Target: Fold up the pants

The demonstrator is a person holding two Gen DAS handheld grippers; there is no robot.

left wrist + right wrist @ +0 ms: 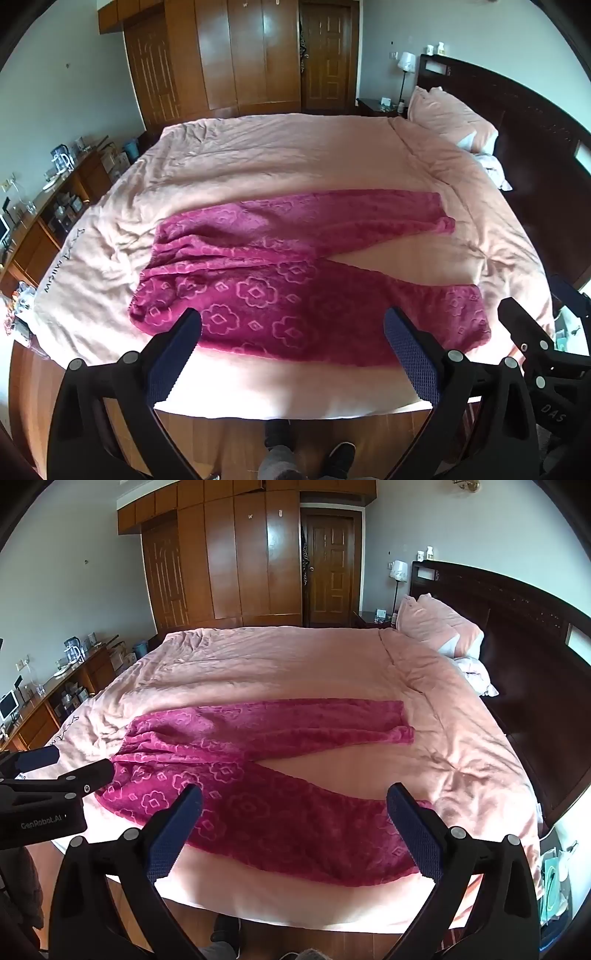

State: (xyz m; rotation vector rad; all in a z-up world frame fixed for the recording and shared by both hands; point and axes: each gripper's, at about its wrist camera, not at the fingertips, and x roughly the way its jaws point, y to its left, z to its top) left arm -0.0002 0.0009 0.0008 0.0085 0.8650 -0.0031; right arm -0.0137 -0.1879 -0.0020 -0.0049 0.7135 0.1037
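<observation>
Nearest the left wrist camera, the left tongs (291,354) hang above the near edge of the bed (280,155) with the two blue pads spread wide and nothing between them. The right tongs (295,830) are spread just as wide in their own view and also grip nothing. Below both, a strip of wooden floor (221,424) and the person's dark shoes (341,456) show at the foot of the frame.

The pants (280,266), magenta fleece with a pink flower pattern, lie flat on the pink duvet (258,664) close to the near edge. The waist is to the left, and the two legs run rightward and fork apart, a wedge of duvet showing between them. Nothing lies on top of them.

Farther off, two pink pillows (448,118) lean at the dark headboard (535,122) on the right. A cluttered sideboard (55,206) runs along the left wall. A lamp (406,62) stands by the headboard, and wooden wardrobes (236,55) and a door (327,55) close the far wall.

The left view catches the right tongs' black body at its right edge. The right view shows the left tongs at its left edge, one fingertip (96,773) over the waist; whether it touches the cloth cannot be told.
</observation>
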